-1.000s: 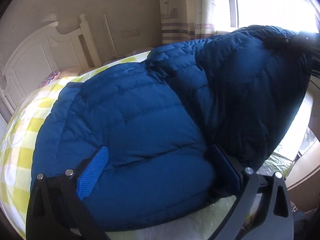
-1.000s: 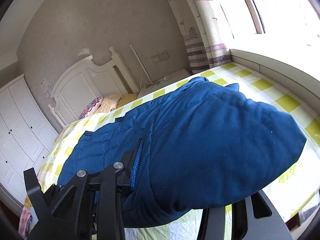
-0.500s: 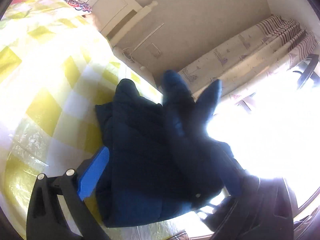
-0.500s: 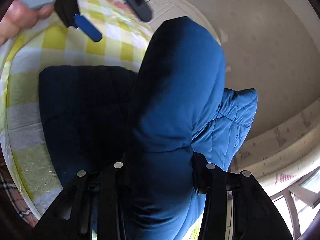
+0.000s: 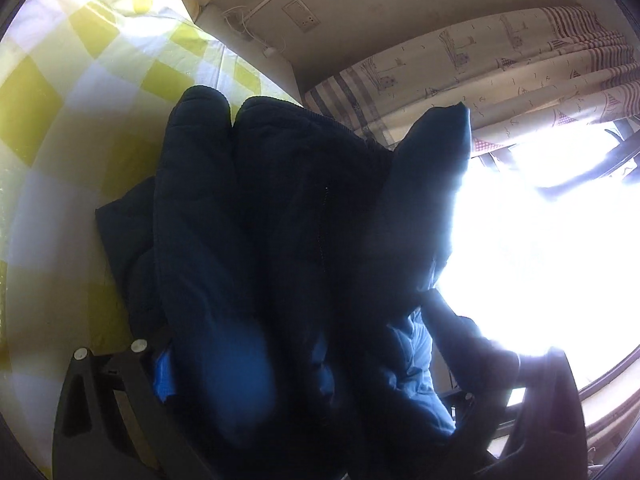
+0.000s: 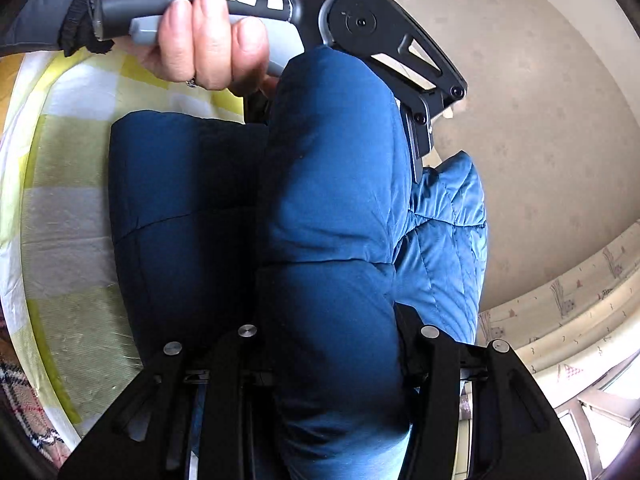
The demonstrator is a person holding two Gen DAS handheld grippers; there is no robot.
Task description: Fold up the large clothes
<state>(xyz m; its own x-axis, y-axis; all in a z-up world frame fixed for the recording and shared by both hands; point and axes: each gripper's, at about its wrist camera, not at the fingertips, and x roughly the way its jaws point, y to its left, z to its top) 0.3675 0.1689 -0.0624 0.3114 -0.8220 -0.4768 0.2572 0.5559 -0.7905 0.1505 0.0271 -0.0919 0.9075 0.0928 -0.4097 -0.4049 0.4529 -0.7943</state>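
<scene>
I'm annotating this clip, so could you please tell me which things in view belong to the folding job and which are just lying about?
Part of the job:
- blue puffer jacket
- left tongs
- right tongs
- checked bedsheet

Just lying about:
- curtain
- wall socket
- plaid cloth

Blue puffer jacket (image 6: 332, 200) (bunched) on bed

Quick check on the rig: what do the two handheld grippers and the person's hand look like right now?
Left gripper: black linkage fingers, silver pins, blue ribbed pad. Right gripper: black, same silver pins. Seen from the right wrist view, the left unit has a grey handle with black housing; the hand wears a ring and a dark sleeve.
</scene>
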